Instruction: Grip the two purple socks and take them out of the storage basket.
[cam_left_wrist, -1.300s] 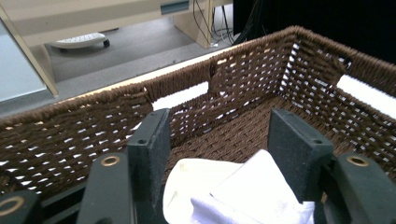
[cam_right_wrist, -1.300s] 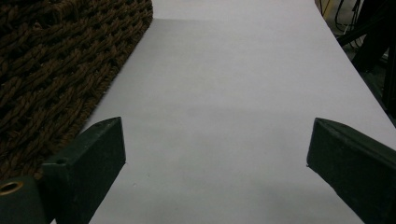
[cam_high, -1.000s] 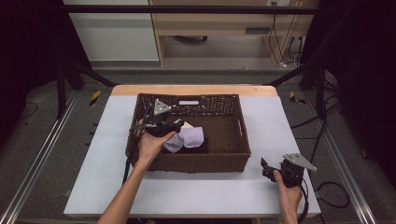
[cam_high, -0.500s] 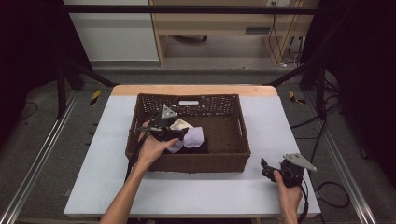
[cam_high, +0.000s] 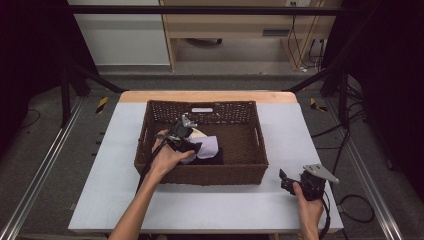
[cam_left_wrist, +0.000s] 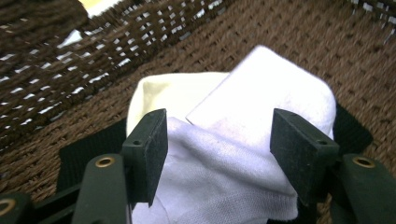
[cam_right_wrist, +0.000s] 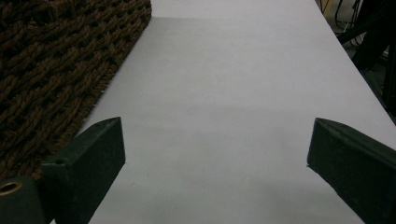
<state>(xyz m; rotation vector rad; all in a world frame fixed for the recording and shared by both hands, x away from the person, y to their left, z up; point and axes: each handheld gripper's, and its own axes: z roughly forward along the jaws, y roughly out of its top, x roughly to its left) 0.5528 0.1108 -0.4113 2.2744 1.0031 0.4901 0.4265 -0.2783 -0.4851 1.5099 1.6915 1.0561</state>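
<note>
A brown wicker basket (cam_high: 200, 175) stands mid-table and holds a white cloth (cam_high: 209, 146), a cream cloth (cam_high: 200, 133) and a black cloth (cam_high: 210, 159). My left gripper (cam_high: 194, 146) reaches into the basket from its left side. In the left gripper view its jaws stand partly apart on either side of the bunched white cloth (cam_left_wrist: 252, 102), which lies on the black cloth (cam_left_wrist: 84, 149) with the cream cloth (cam_left_wrist: 163, 93) behind; this gripper (cam_left_wrist: 224, 149) is open. My right gripper (cam_high: 284, 181) rests open on the table right of the basket, with only bare tabletop between its jaws (cam_right_wrist: 215, 158).
The white tabletop (cam_high: 100, 200) has free room in front of and beside the basket. The basket's woven wall (cam_right_wrist: 51, 60) is just left of my right gripper. Metal rails, cables and a wooden cabinet (cam_high: 225, 30) lie beyond the table's far edge.
My left gripper has moved a little right and down into the basket, onto the white cloth. The right gripper has stayed put.
</note>
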